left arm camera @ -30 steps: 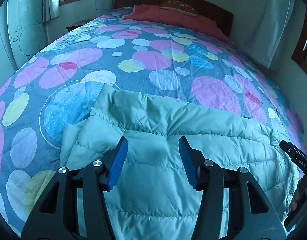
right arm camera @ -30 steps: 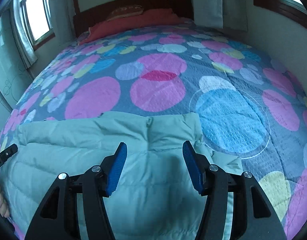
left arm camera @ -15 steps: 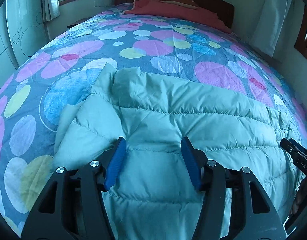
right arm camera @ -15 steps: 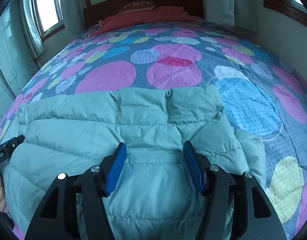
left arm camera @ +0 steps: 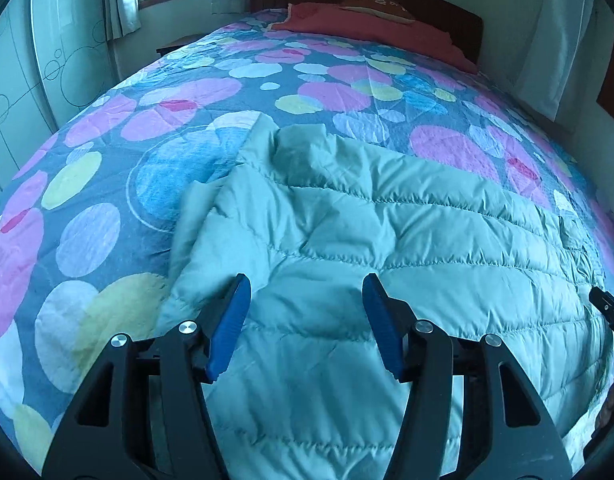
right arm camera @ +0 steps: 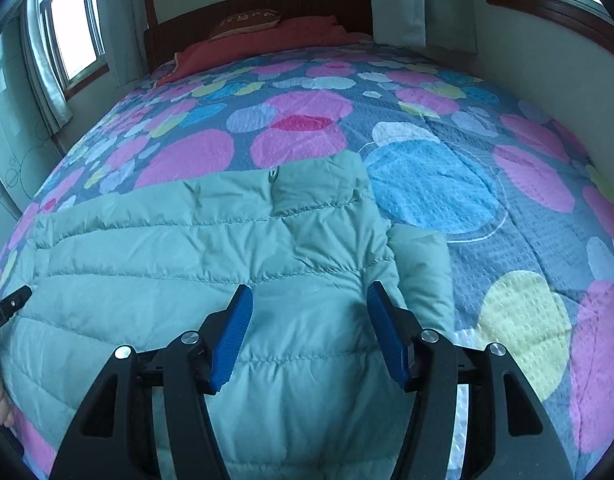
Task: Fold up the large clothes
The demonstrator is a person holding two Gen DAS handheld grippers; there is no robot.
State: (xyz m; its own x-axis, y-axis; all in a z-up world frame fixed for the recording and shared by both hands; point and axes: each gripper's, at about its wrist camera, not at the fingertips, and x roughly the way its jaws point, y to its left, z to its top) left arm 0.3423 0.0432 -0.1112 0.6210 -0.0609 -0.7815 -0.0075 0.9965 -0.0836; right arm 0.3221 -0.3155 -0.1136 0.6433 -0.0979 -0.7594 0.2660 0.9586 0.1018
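Below me, a pale teal quilted puffer jacket lies spread flat on the near end of a bed, on a bedspread printed with pink, blue and yellow circles. I hold one gripper in each hand, both tilted down toward the jacket.

My left gripper has its blue-padded jaws standing apart, with nothing clamped between them. Seen from it, the jacket fills the space between and beyond the pads, and the jacket's left edge, with a folded flap, lies just left of my left pad. The tip of my other gripper peeks in at the far right edge.

My right gripper also has its jaws apart and grips nothing. Seen from it, the jacket runs under the jaws and away to the left, its collar on the far side; a sleeve end lies just right of my right pad.

At the far end of the bed, a red pillow rests against a dark wooden headboard.
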